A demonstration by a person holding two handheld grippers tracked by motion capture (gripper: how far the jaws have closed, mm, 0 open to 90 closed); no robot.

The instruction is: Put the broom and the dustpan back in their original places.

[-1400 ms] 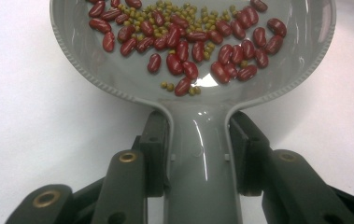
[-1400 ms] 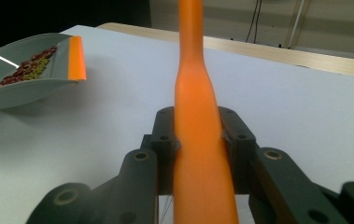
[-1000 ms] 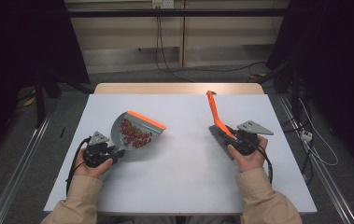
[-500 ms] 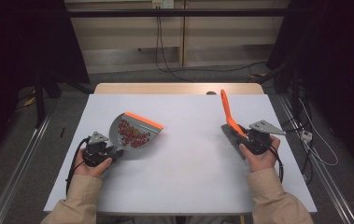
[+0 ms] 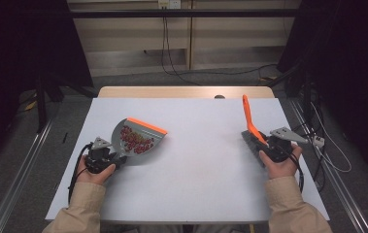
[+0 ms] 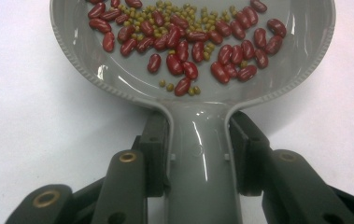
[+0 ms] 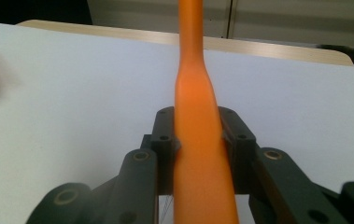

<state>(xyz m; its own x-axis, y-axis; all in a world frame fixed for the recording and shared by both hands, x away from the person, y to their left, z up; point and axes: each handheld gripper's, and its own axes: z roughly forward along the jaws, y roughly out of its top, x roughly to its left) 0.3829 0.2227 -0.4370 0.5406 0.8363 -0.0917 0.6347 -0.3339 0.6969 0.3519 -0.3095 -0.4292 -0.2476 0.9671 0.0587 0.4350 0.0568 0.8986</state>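
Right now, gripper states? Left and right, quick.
Left gripper: closed on the handle of the grey dustpan, which has beans in it.
Right gripper: closed on the handle of the orange brush.

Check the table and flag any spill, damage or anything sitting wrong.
Nothing stands out. The beans all lie inside the dustpan, none loose on the table. The left gripper clamps the pan's handle squarely, and the right gripper clamps the brush likewise.
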